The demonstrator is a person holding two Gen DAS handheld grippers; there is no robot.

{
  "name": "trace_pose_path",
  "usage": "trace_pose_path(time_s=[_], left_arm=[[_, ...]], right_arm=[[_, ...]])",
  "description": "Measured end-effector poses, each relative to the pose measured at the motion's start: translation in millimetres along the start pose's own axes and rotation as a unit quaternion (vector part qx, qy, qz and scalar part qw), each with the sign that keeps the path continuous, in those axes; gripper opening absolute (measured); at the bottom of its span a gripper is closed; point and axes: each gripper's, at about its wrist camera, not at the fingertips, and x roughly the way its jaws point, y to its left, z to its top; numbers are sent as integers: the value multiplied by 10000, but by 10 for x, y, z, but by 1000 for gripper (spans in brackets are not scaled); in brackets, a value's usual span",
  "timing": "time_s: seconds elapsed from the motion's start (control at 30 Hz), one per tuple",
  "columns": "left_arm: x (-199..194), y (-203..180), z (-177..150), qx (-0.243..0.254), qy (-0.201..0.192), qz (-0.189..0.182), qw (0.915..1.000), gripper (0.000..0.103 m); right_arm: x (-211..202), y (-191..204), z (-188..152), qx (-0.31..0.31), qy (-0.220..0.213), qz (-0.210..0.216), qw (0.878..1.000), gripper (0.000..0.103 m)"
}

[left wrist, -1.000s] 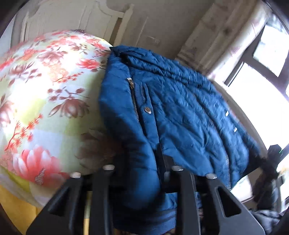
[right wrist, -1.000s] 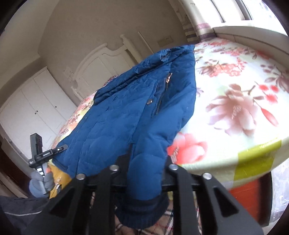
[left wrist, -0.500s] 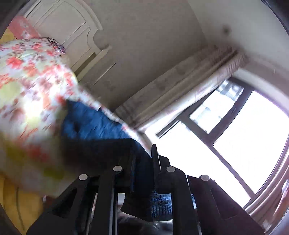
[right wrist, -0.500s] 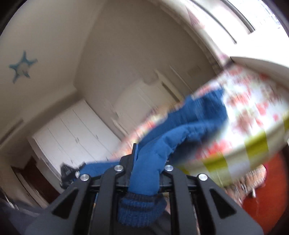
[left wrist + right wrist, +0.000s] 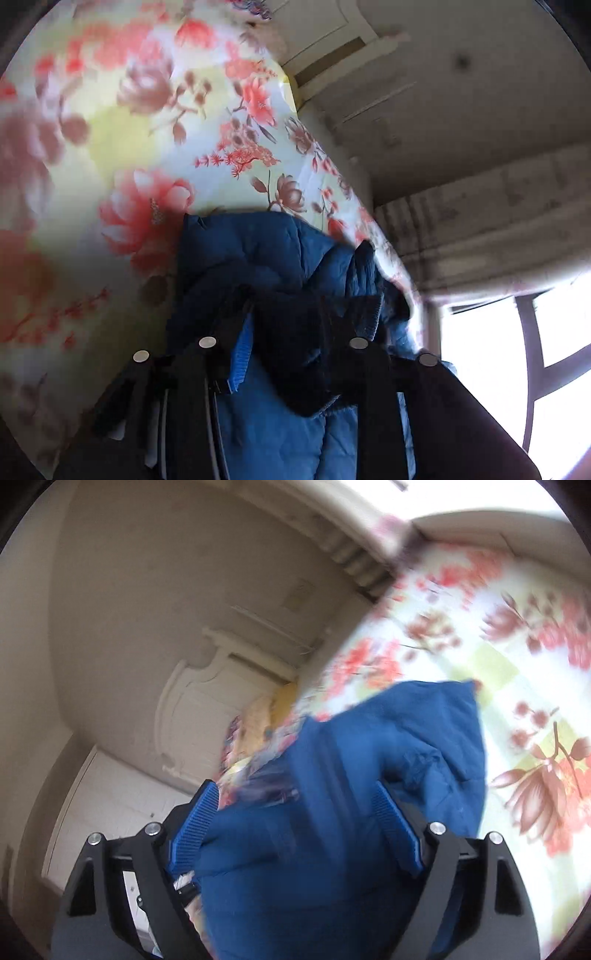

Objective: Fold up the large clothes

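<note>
Blue quilted jacket (image 5: pixel 266 251) lies bunched on the bed (image 5: pixel 110 155), its padded body heaped at the near edge of the mattress in both wrist views. In the left wrist view a dark knitted cuff (image 5: pixel 306 354) of the jacket sits between the fingers of the left gripper (image 5: pixel 284 332); the jaws are opening and stand narrow, and whether the pads still press the cuff cannot be told, as the fabric hides them. In the right wrist view the right gripper (image 5: pixel 295 812) has its jaws opening and wide, the ribbed blue pads (image 5: pixel 195 827) clear on both sides, with jacket fabric (image 5: pixel 332 812) lying loose between them and not pinched.

Bed surface: a pale sheet printed with large red and pink flowers and yellow-green patches, blurred in places. A yellow pillow (image 5: pixel 266 709) shows at the far end in the right view.

Room: a cream carved headboard (image 5: pixel 207 701) stands at the far end of the bed against a beige wall. White panelled cupboard doors (image 5: pixel 110 812) occupy the left of the right view. In the left view a pale patterned curtain (image 5: pixel 480 221) hangs beside a bright, dark-framed window (image 5: pixel 517 369) at right.
</note>
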Motion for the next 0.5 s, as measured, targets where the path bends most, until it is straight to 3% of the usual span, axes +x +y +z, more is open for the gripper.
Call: trace_pose_path(time_s=[0.07, 0.13, 0.17, 0.23, 0.27, 0.3, 0.33, 0.37, 0.43, 0.5], left_arm=[[-34, 85, 81, -154, 138, -398, 9990, 20], [-215, 45, 126, -11, -82, -544, 9985, 20], [-410, -26, 175, 277, -474, -429, 9976, 20], [-648, -166, 245, 751, -711, -483, 9935, 22], [-695, -234, 286, 988, -703, -418, 9917, 34], [-730, -295, 307, 1191, -705, -282, 9900, 67], [-713, -329, 352, 1342, -746, -174, 9880, 88], [-762, -380, 334, 1600, -953, -119, 9824, 99], [-697, -464, 315, 2009, -898, 32, 9755, 99], [-497, -516, 286, 2351, -479, 320, 9703, 99]], right_arm=[[10, -134, 2, 50, -16, 194, 9998, 80], [-72, -216, 14, 33, -23, 320, 9995, 79], [-155, -206, 27, -95, -67, 208, 9997, 80], [-267, -78, 92, -670, -138, -151, 9975, 80], [-252, -38, 141, -912, -129, -306, 9953, 80], [-277, 28, 138, -1257, -95, -543, 9905, 80], [-241, 121, 162, -1683, -9, -868, 9819, 80], [-151, 220, 173, -2155, 161, -1250, 9683, 80], [40, 253, 216, -2577, 460, -1561, 9524, 80], [251, 269, 245, -2770, 800, -1602, 9440, 80]])
